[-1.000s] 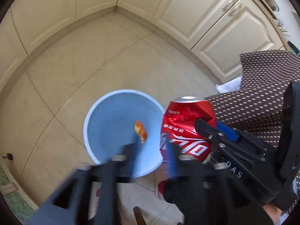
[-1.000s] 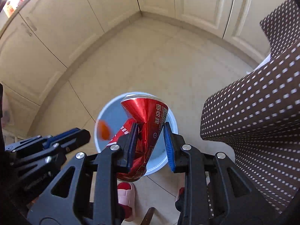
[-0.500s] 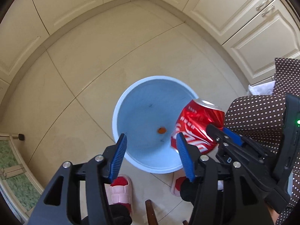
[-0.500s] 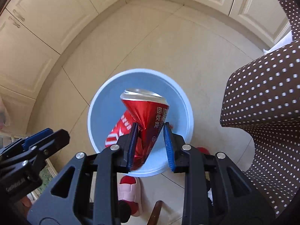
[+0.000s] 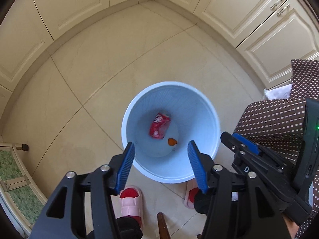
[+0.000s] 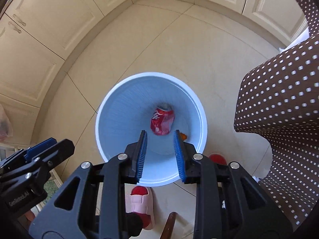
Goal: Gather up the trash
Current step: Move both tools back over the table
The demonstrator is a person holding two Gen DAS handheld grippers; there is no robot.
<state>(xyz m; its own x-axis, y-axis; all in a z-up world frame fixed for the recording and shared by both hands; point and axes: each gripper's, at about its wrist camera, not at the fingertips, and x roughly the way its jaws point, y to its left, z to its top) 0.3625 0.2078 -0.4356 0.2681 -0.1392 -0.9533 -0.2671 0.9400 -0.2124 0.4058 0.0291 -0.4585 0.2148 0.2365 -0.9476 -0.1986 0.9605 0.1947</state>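
A pale blue bin [image 5: 123,127] [image 6: 96,127] stands on the tiled floor below both grippers. At its bottom lies a crushed red can [image 5: 160,127] [image 6: 162,123], with a small orange scrap [image 5: 171,141] [image 6: 183,136] beside it. My left gripper [image 5: 161,143] hangs over the bin's near rim, open, with nothing between its blue pads. My right gripper [image 6: 159,133] points down into the bin with a narrow gap between its pads, and that gap is empty. Each gripper shows at the edge of the other's view: the right gripper [image 5: 237,139] and the left gripper [image 6: 49,143].
Cream cabinets [image 5: 259,20] line the walls around the floor corner. A brown cloth with white dots [image 6: 279,109] hangs at the right. A person's feet in pink slippers [image 5: 129,201] stand just behind the bin, next to a wooden stick [image 6: 169,227].
The red can has left my right gripper and dropped to the bottom of the bin. The orange scrap fell in earlier. Both grippers have sunk a little closer to the bin.
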